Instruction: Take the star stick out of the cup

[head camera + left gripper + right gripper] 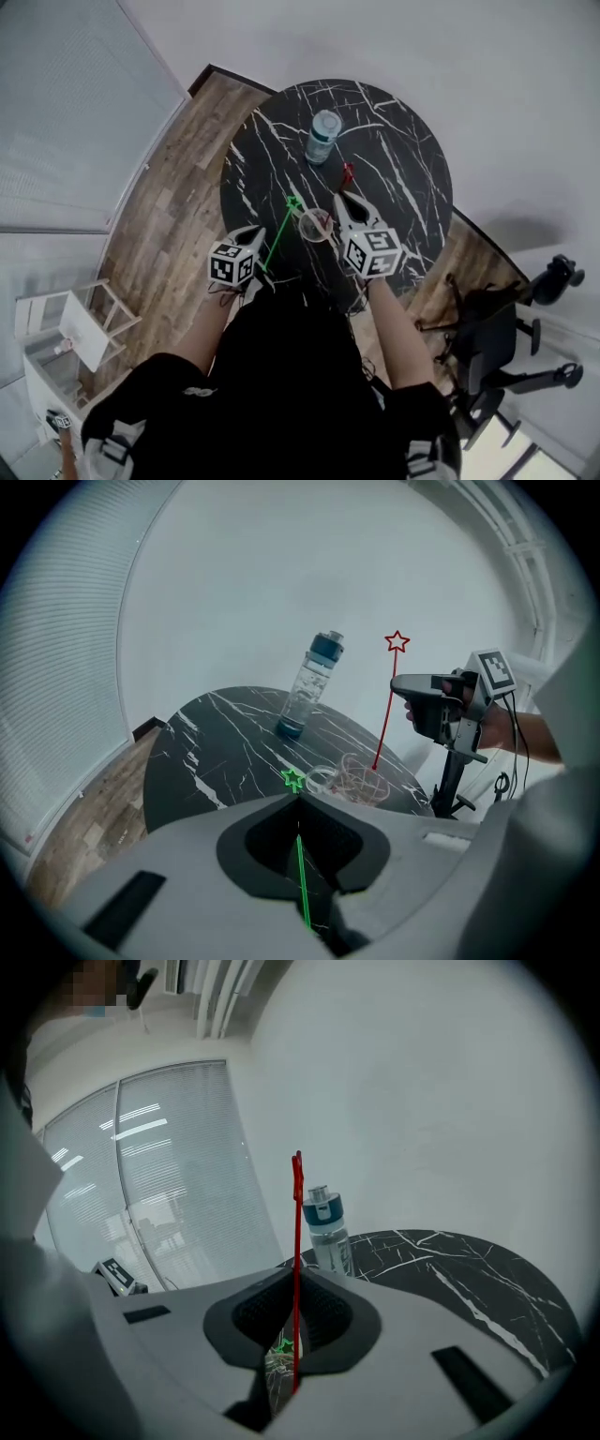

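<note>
A clear cup [315, 225] [360, 782] stands near the front of the round black marble table [394, 169]. My left gripper [255, 236] [298, 803] is shut on a green star stick [278, 234] [302, 874]. That stick lies along the jaws, and its star [293, 779] sits just left of the cup, outside it. My right gripper [342, 199] [296, 1274] is shut on a red star stick [385, 710] [296, 1241], held almost upright with the star [397, 641] on top. Its lower end reaches the cup's mouth.
A clear water bottle with a blue cap [323, 136] [307, 686] [326, 1227] stands further back on the table. A black office chair [497, 342] is at the right of the table, and a white stool [80, 323] is on the wooden floor at the left.
</note>
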Tool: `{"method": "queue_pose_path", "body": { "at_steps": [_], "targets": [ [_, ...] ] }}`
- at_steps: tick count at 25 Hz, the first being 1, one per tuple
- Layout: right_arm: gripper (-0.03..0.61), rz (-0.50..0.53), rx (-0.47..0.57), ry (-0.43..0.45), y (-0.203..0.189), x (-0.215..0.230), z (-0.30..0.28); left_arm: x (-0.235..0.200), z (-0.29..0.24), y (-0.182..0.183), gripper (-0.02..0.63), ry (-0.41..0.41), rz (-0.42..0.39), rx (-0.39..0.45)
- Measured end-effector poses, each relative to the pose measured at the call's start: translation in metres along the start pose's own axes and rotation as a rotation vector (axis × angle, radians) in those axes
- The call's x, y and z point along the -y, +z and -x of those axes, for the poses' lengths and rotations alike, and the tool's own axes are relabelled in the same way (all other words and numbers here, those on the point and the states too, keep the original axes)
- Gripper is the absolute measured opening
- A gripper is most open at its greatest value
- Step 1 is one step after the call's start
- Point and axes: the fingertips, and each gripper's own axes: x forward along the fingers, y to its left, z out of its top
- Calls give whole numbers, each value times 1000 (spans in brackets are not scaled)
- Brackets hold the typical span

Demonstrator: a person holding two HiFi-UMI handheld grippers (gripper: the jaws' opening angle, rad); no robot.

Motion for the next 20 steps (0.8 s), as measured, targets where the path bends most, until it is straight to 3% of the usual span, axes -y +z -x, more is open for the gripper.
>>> {"method": "queue_pose_path", "body": {
  "at_steps": [11,20],
  "targets": [
    [11,-32,-21,-143,-13,44,59,30,-30,7,0,-73,-68,-43],
    [11,-87,-113,-167,-57,50,77,46,-44,3,0,-93,-95,-78]
  ]
}}
